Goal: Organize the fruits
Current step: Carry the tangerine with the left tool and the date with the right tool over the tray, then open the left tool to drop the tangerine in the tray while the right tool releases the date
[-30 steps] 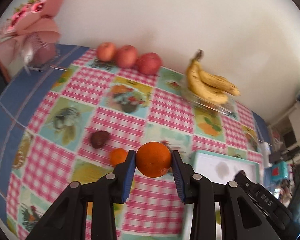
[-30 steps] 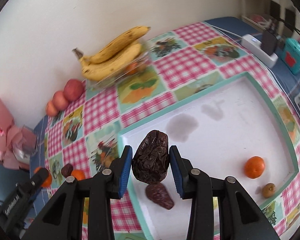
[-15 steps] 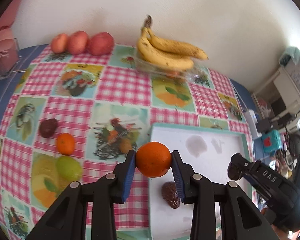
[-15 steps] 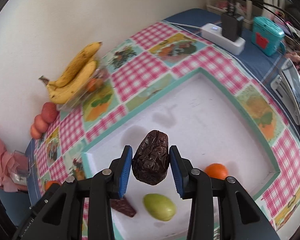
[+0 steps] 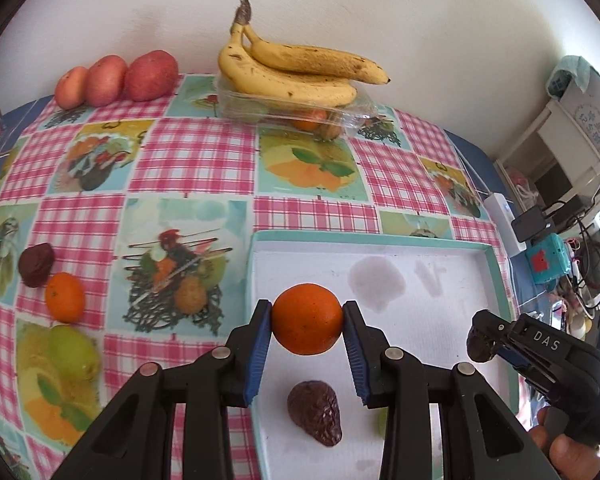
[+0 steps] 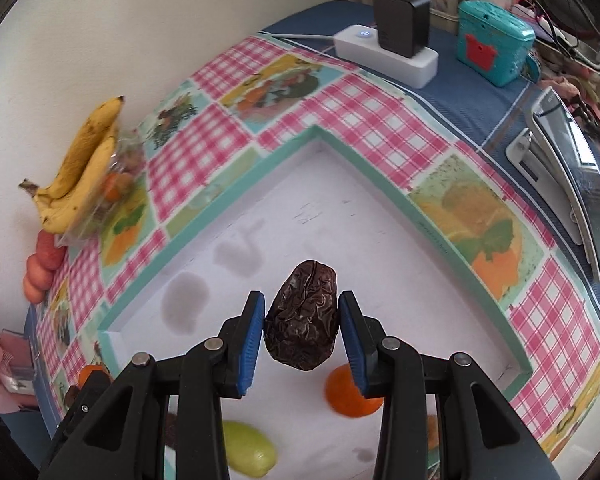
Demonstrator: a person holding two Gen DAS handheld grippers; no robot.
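Note:
My left gripper (image 5: 307, 322) is shut on an orange (image 5: 307, 319), held over the left end of the white tray (image 5: 496, 280) with its teal rim. A wrinkled brown date (image 5: 316, 412) lies in the tray below it. My right gripper (image 6: 302, 326) is shut on another dark date (image 6: 301, 322) above the tray (image 6: 440, 240). Under it in the tray lie a small orange (image 6: 350, 394) and a green fruit (image 6: 248, 448). The right gripper (image 5: 486, 344) also shows at the tray's right side in the left wrist view.
On the checked cloth left of the tray lie a brown date (image 5: 36, 264), a small orange (image 5: 65, 297) and a green fruit (image 5: 74, 352). Bananas (image 5: 296, 76) rest on a clear box, apples (image 5: 112, 78) by the wall. A power strip (image 6: 388, 56) and teal box (image 6: 496, 42) sit past the tray.
Both grippers have carried their fruit further over the tray. The left view swung right, so the tray fills more of it. The right gripper moved toward the tray's far corner.

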